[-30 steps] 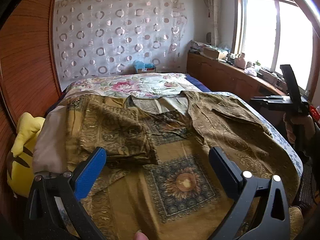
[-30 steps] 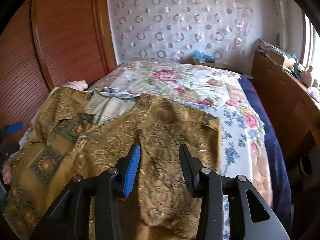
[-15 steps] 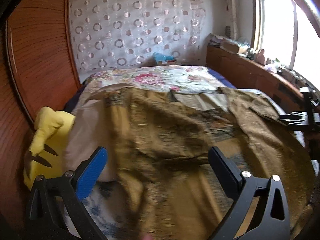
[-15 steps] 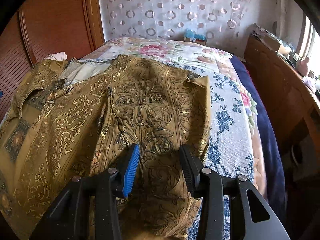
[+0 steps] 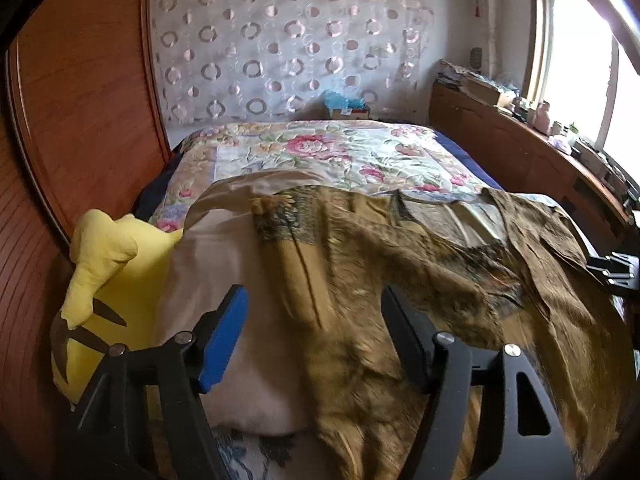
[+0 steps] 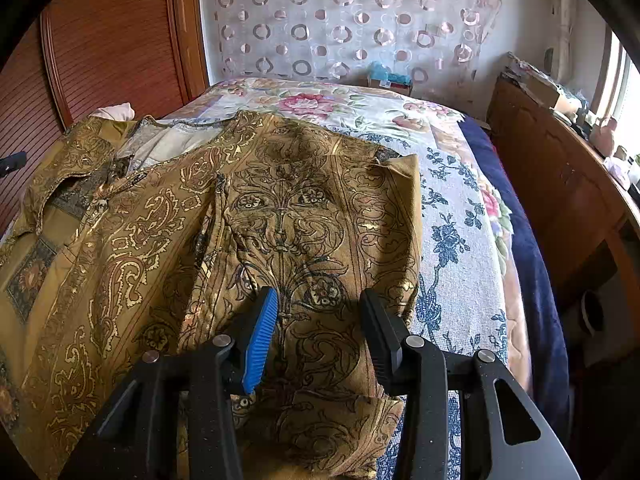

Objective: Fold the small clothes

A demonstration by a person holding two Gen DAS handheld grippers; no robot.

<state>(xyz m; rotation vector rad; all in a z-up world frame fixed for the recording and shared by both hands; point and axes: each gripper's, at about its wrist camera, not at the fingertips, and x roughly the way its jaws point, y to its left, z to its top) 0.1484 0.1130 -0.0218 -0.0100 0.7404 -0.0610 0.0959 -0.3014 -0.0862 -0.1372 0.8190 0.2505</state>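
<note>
A brown and gold patterned top point(image 5: 460, 288) lies spread on the bed. In the right wrist view the top point(image 6: 168, 240) shows its neckline at the left and a sleeve point(image 6: 312, 232) folded over on the right. My right gripper point(image 6: 316, 304) is open, with the jaws low over the sleeve's lower part. My left gripper point(image 5: 312, 308) is open and empty above the top's left edge, where fabric lies over a pale pillow point(image 5: 248, 300). The view there is blurred.
A yellow plush toy point(image 5: 100, 280) lies left of the pillow against a wooden wardrobe point(image 5: 80, 100). The floral bedspread point(image 6: 452, 240) shows right of the sleeve. A wooden cabinet point(image 6: 560, 184) runs along the right, under a window.
My left gripper has swung left toward the pillow and plush toy, with its jaws narrower. My right gripper has moved forward and down over the folded sleeve.
</note>
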